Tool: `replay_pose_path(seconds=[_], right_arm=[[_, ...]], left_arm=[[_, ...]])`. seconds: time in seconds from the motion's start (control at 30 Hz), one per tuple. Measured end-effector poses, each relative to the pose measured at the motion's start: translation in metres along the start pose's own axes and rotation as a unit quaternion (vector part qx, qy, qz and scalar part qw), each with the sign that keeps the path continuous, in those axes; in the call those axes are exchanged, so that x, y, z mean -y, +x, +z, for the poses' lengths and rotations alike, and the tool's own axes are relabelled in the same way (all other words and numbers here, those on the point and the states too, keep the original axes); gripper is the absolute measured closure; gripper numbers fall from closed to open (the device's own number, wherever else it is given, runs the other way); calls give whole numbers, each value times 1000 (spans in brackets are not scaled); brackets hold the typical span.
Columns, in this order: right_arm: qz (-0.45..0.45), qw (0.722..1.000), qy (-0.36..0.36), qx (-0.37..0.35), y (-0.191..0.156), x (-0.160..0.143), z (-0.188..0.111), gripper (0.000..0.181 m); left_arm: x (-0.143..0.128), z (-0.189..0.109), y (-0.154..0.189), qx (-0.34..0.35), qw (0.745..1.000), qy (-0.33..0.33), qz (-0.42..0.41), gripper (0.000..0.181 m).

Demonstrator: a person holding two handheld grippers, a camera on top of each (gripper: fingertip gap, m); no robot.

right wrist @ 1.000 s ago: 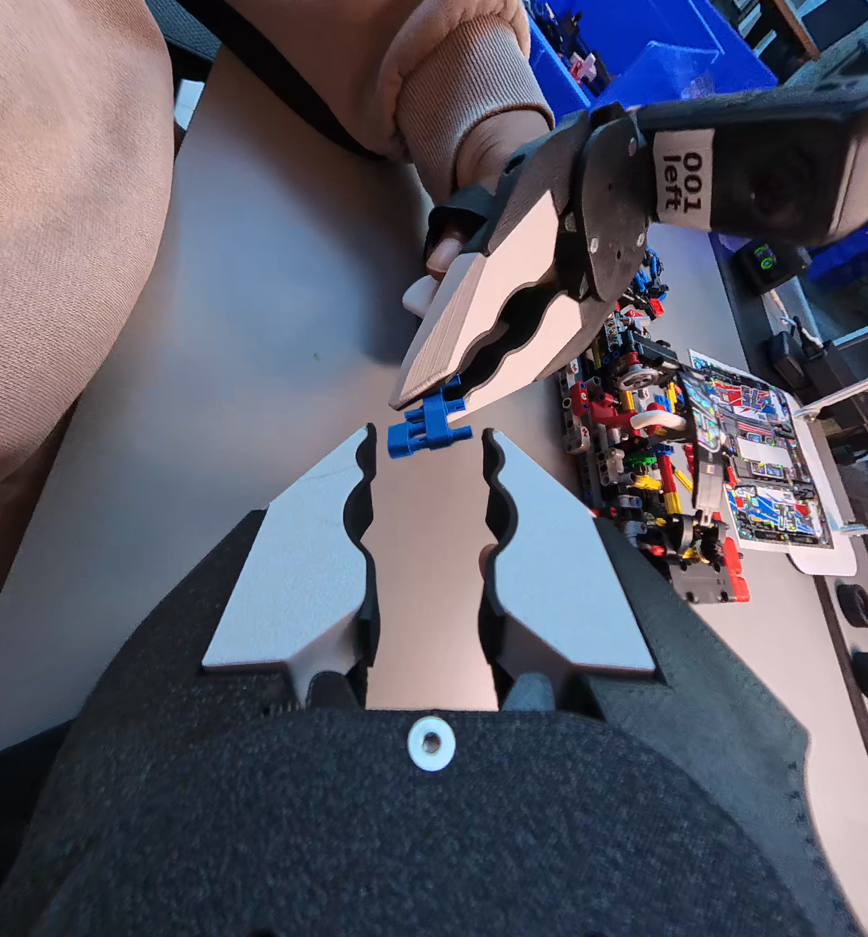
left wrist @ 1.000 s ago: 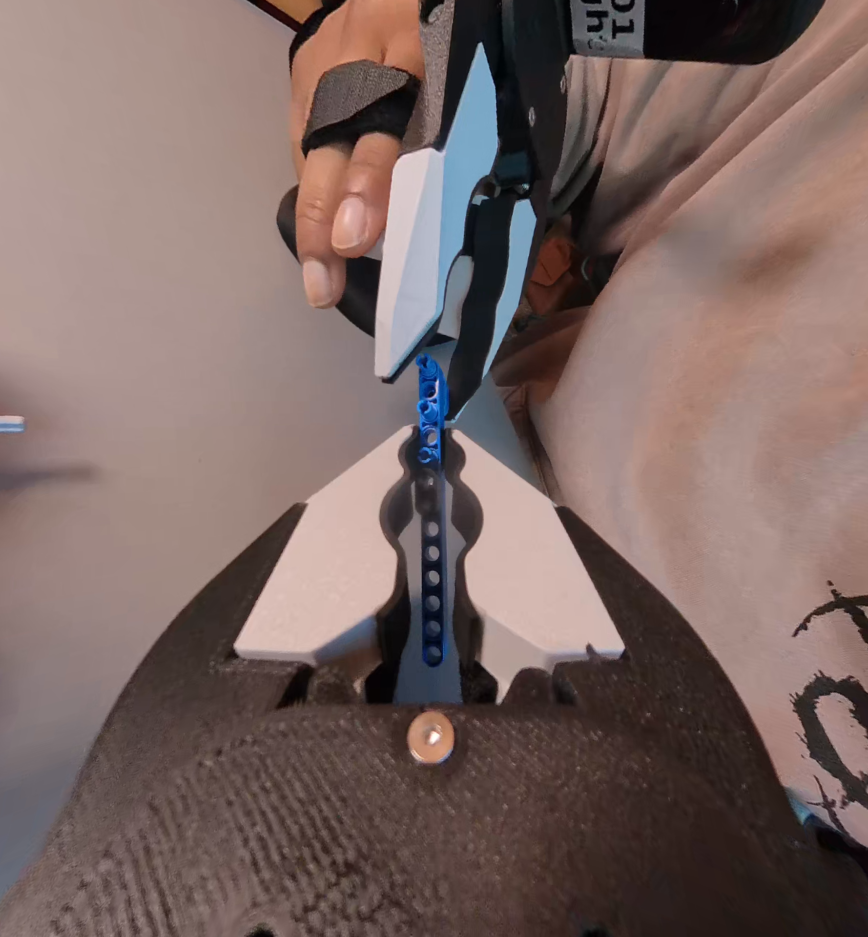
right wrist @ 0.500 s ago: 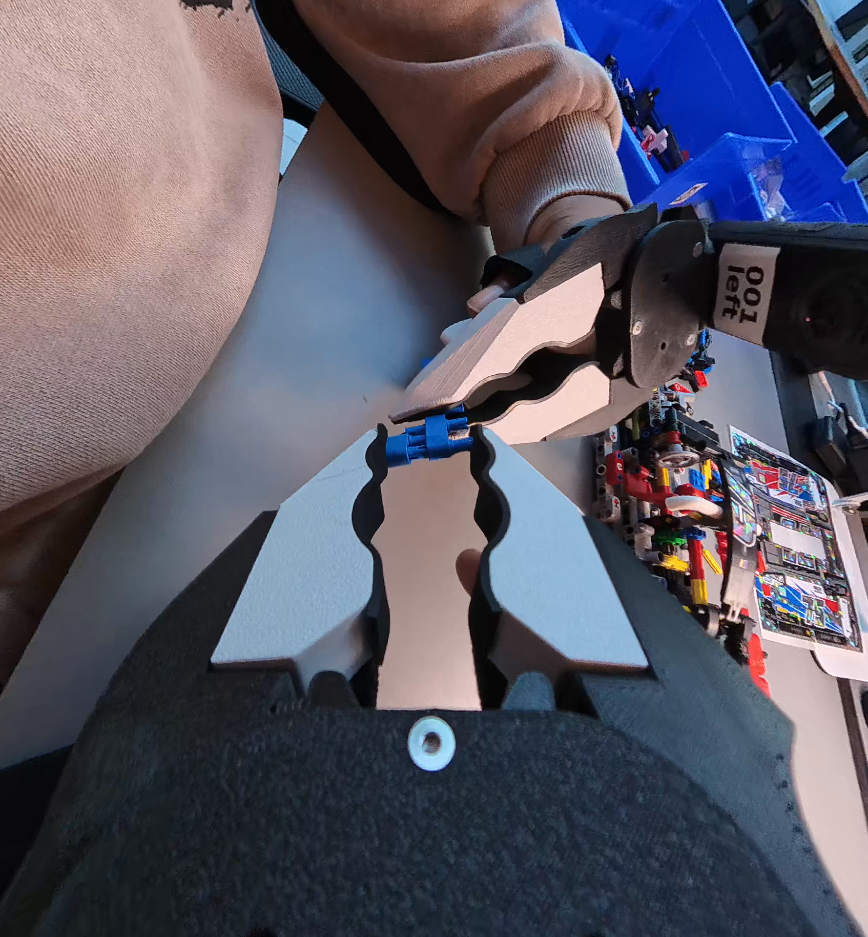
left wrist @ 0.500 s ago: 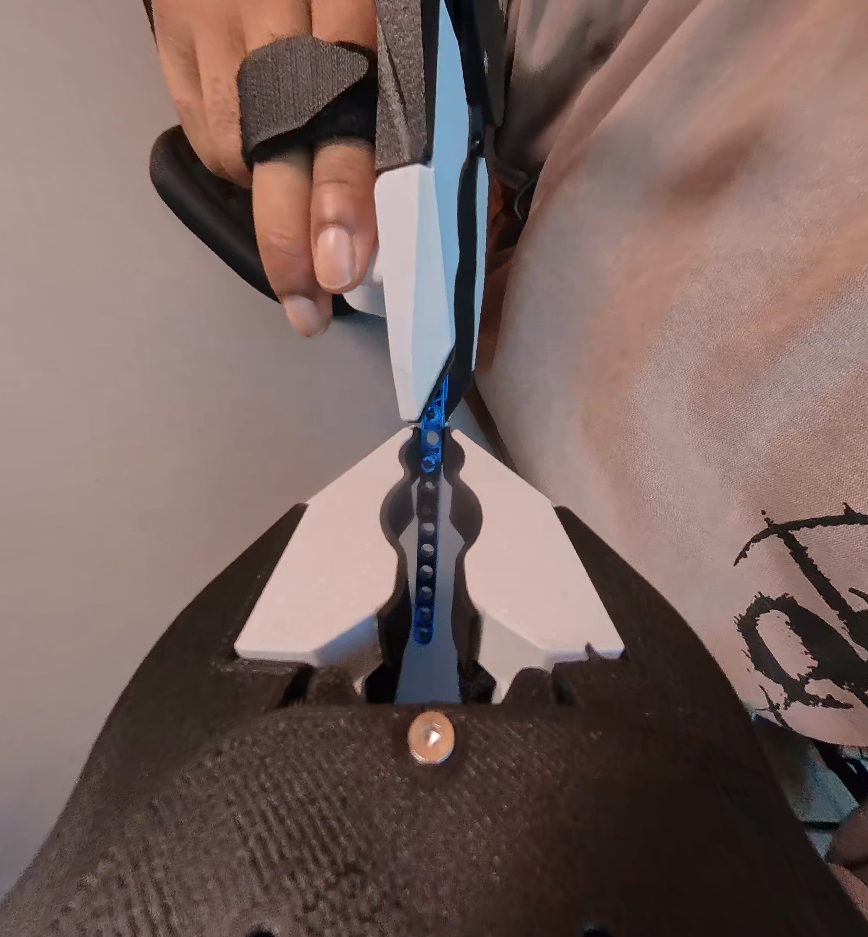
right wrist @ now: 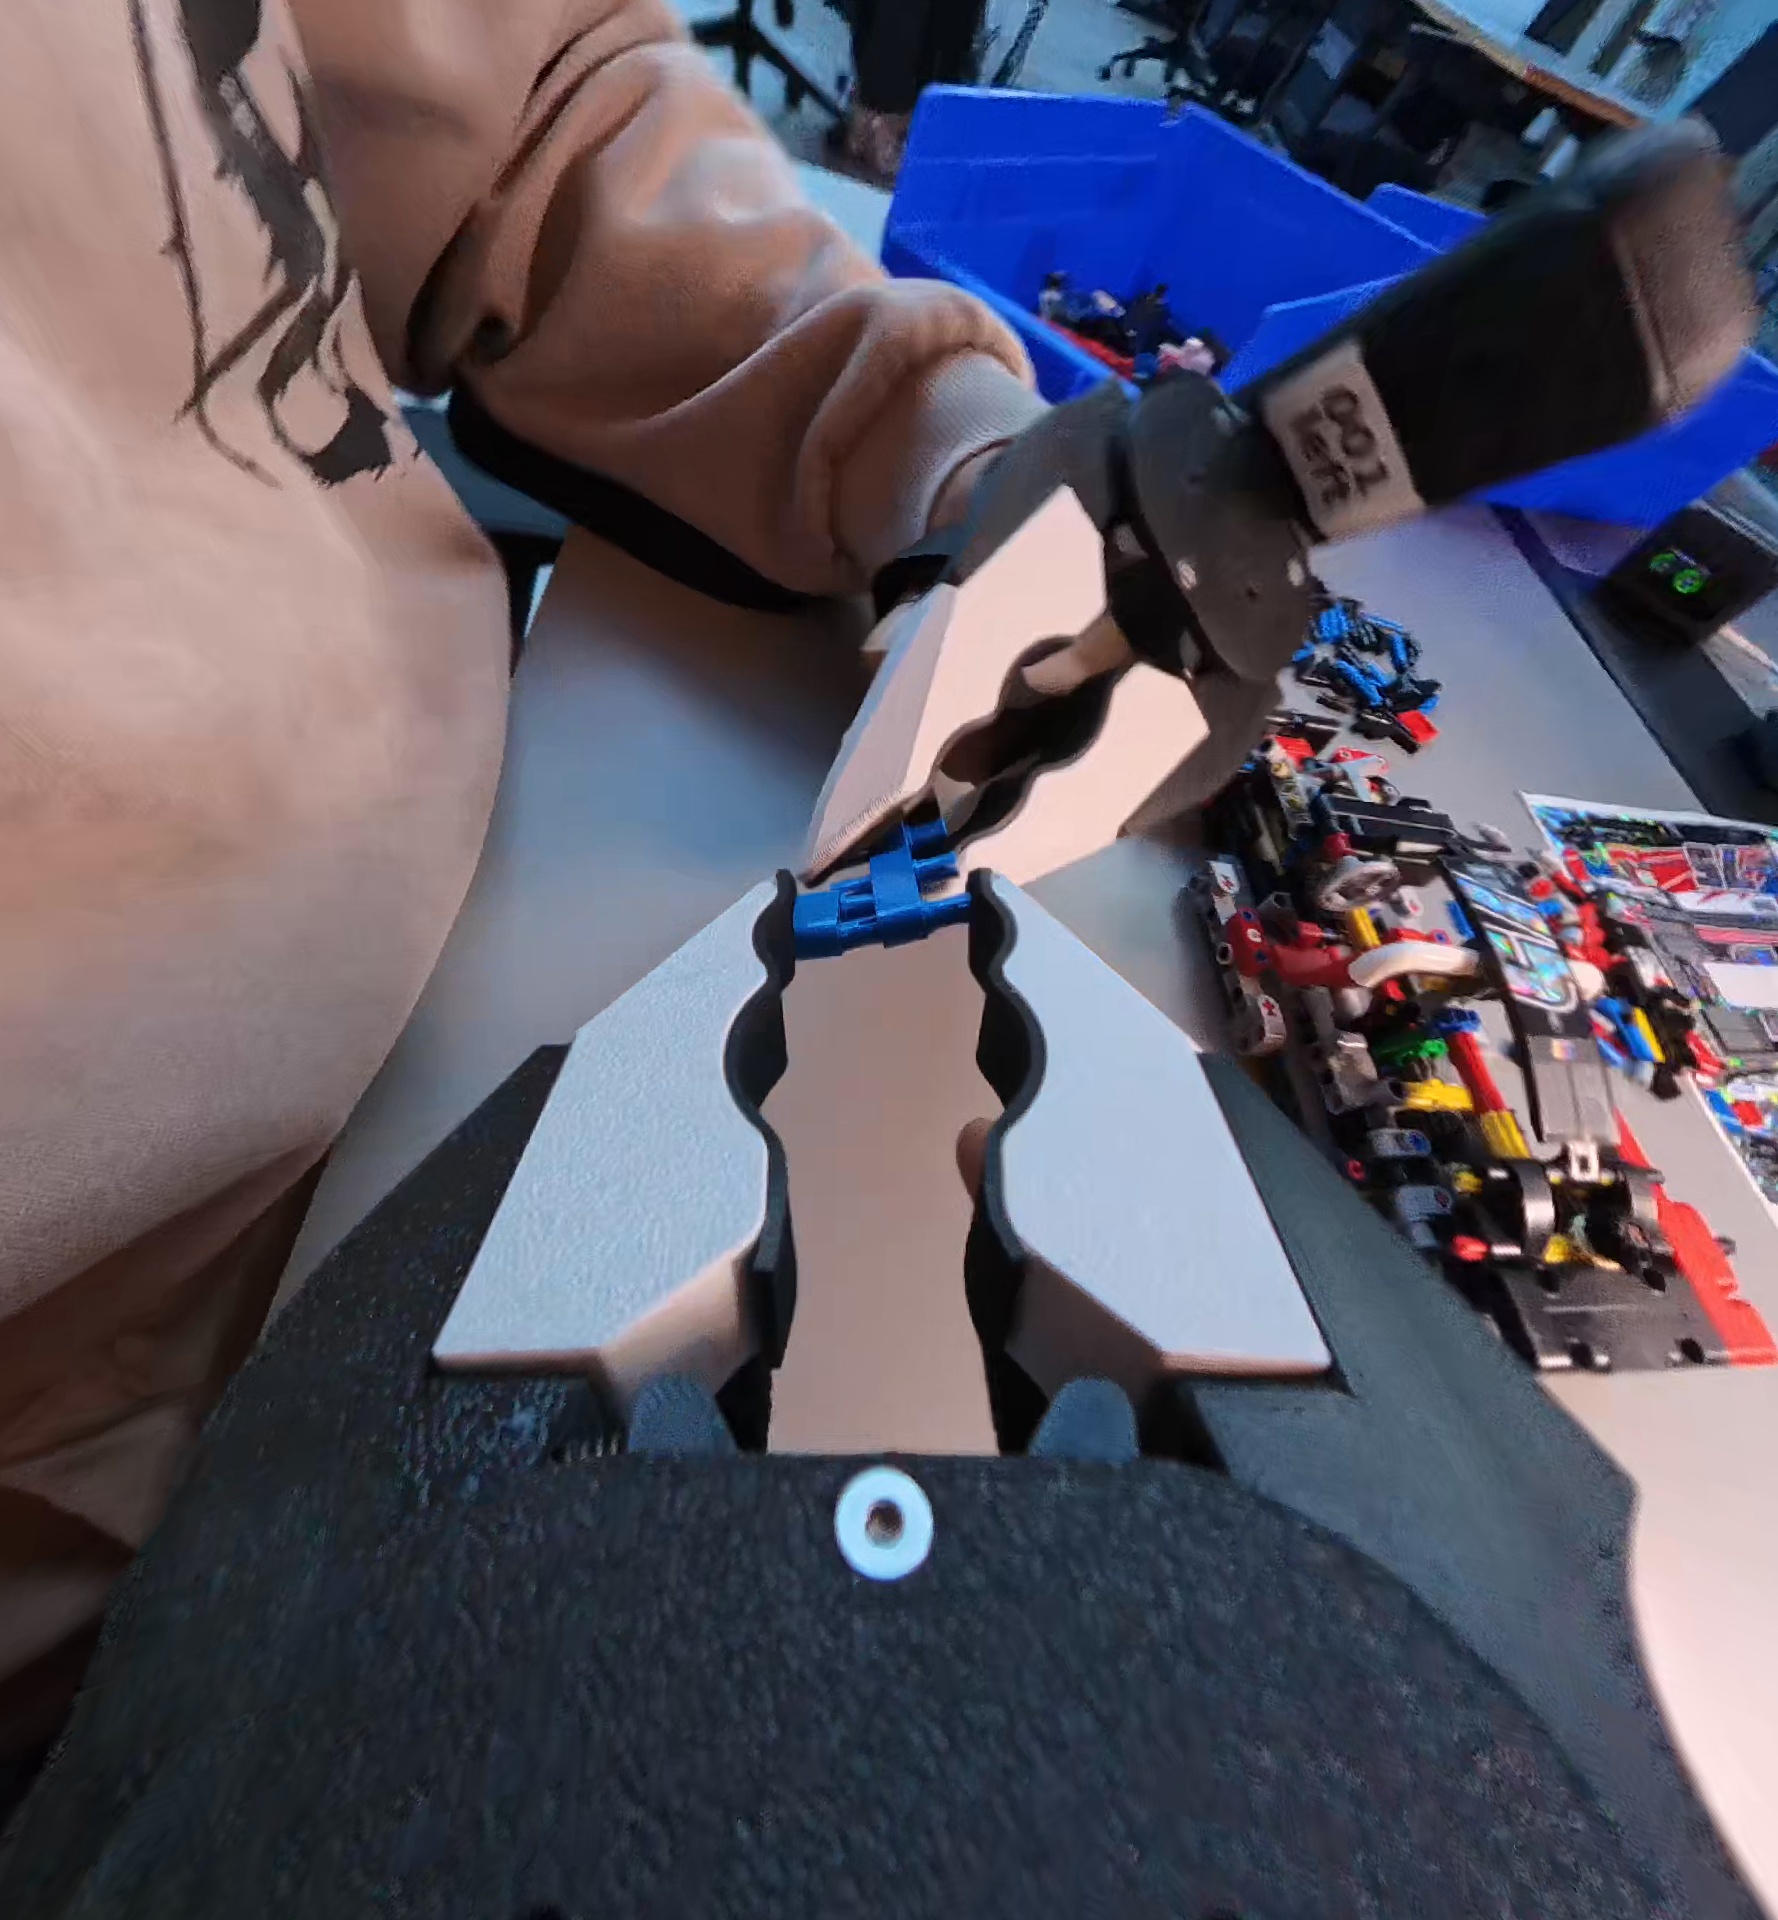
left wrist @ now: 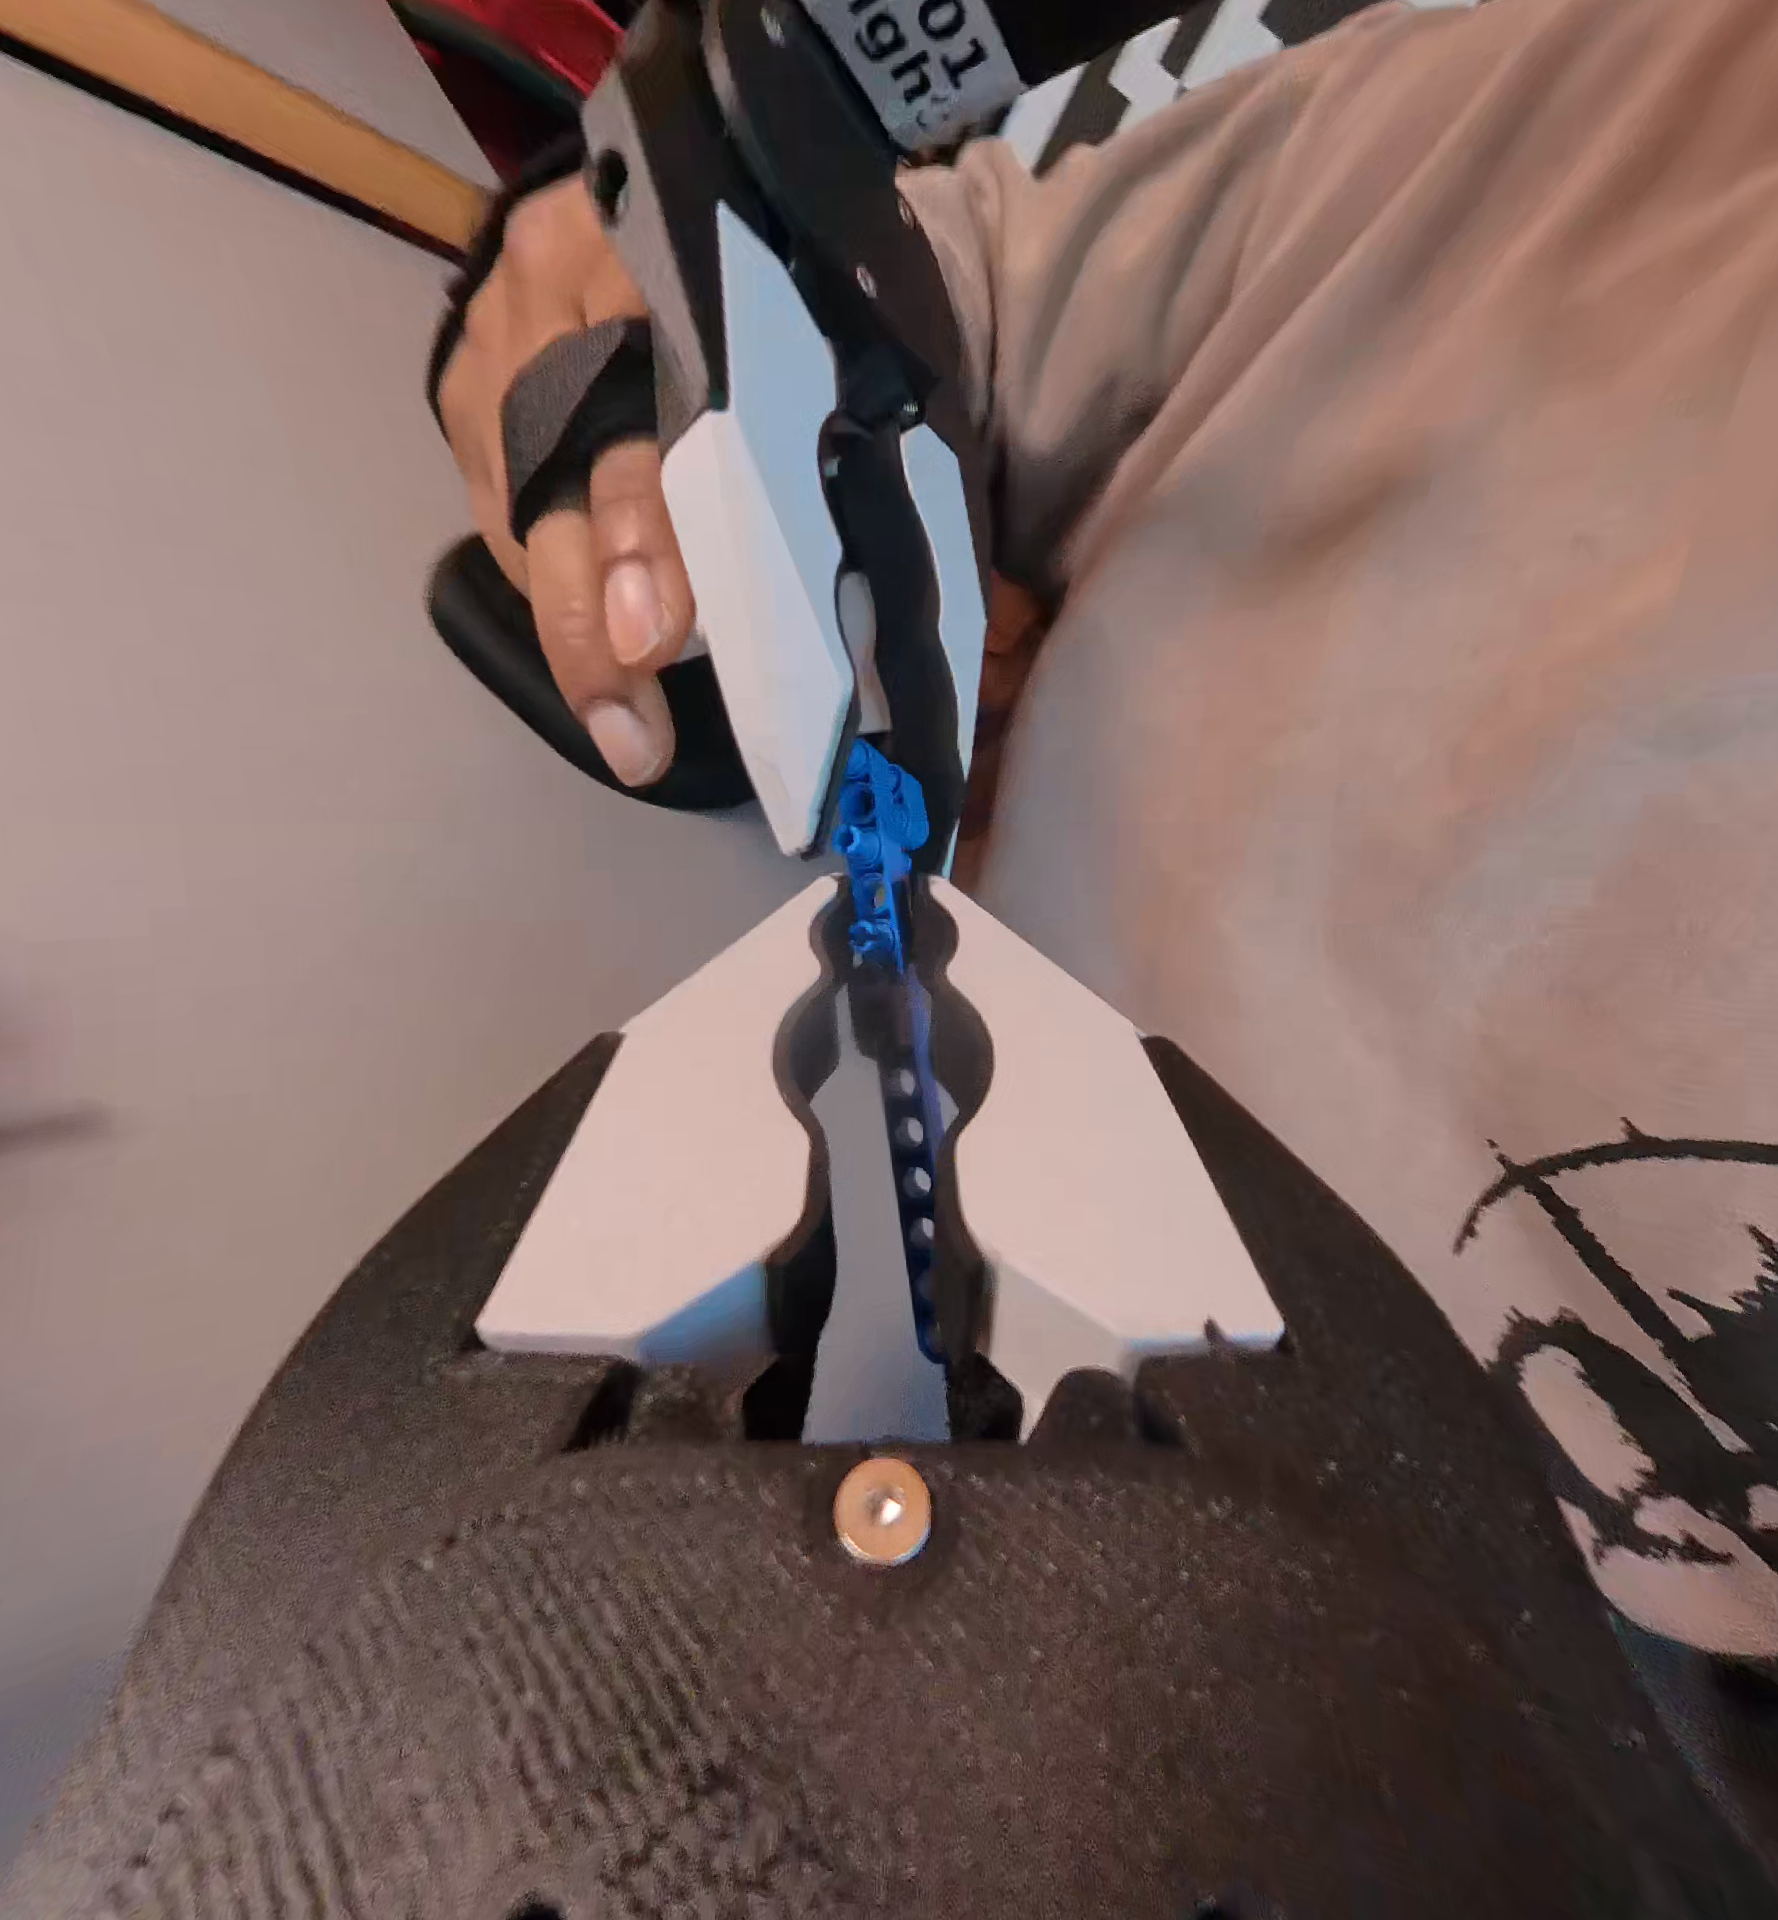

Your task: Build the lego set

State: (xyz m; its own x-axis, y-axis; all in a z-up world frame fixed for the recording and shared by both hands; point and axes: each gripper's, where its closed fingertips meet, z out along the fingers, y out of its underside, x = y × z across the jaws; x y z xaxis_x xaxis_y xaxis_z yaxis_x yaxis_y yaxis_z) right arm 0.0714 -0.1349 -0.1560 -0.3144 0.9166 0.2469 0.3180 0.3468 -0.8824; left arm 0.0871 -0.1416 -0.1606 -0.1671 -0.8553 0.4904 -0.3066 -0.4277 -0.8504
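Grey desk (right wrist: 656, 727); blue bins (right wrist: 1072, 208) along its far edge; beyond, what may be office chairs (right wrist: 1176, 42), blurred.

Blue beam (left wrist: 911, 1174), blue connector (right wrist: 880, 902), peach black-printed sweatshirt (left wrist: 1436, 644).

Bare grey tabletop (right wrist: 656, 727) lies open beneath both tools; the multicoloured brick-built car chassis (right wrist: 1467, 1049) and blue plastic bins (right wrist: 1072, 208) crowd its far side.
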Motion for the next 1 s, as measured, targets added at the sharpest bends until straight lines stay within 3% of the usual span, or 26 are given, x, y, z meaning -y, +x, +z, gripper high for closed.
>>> replay_pose_path(seconds=[0.07,0.13,0.23,0.33,0.43,0.53,0.73,0.83,1.0], right_arm=[[38,998,35,-32,19,5,-7,154],[82,994,62,-42,31,10,-12,138],[152,982,91,-58,44,16,-11,138],[222,967,81,-95,55,13,0,139],[295,939,94,-148,73,16,9,133],[324,923,115,-172,88,25,18,129],[313,928,97,-179,98,26,29,148],[311,929,101,-170,95,25,32,148],[230,952,90,-179,93,20,31,144]], left_arm=[[14,-11,-8,67,996,13,48,176],[22,-23,-11,118,989,24,81,176],[35,-45,-26,230,963,79,117,176],[38,-72,-43,392,893,77,206,176],[39,-93,-52,526,784,-5,330,176],[42,-96,-55,574,724,-50,379,177],[45,-100,-52,625,612,-121,469,177],[47,-99,-51,633,558,-162,512,176],[43,-95,-52,621,538,-189,538,176]])
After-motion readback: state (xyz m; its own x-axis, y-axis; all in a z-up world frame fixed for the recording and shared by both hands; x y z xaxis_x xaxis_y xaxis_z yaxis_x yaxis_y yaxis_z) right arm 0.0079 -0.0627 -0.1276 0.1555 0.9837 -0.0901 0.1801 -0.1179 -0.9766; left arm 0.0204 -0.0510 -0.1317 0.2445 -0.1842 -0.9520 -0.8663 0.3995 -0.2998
